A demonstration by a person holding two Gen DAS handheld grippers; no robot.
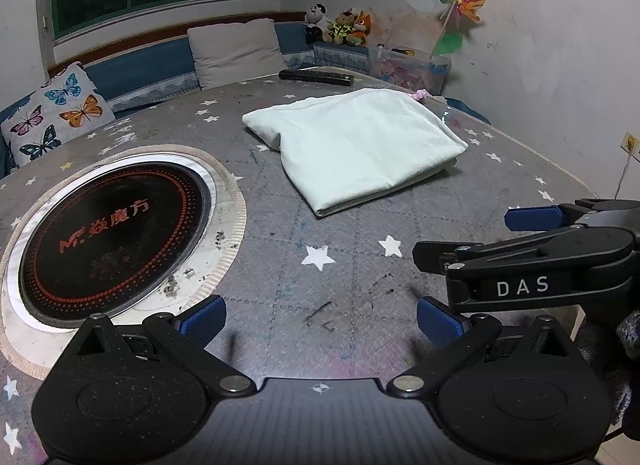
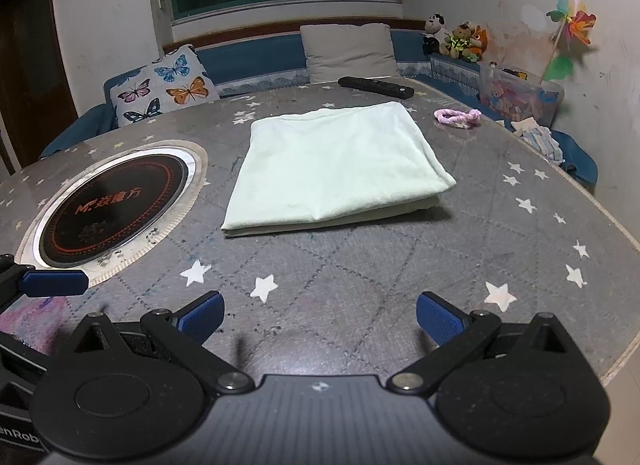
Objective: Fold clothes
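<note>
Pale green cloth (image 2: 336, 165) lies folded flat, neatly rectangular.

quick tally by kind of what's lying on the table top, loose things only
folded pale green cloth: 1
black remote control: 1
pink knitted band: 1
total: 3
The round black hob is built into the grey starred table, so not counted.

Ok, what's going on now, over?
Both hand-held grippers open, empty. Pale green cloth folded flat on table. Nothing in the way.

Two low wrist views across the table (image 2: 360, 265), sharing the folded cloth (image 1: 356, 145) and far wall.
</note>
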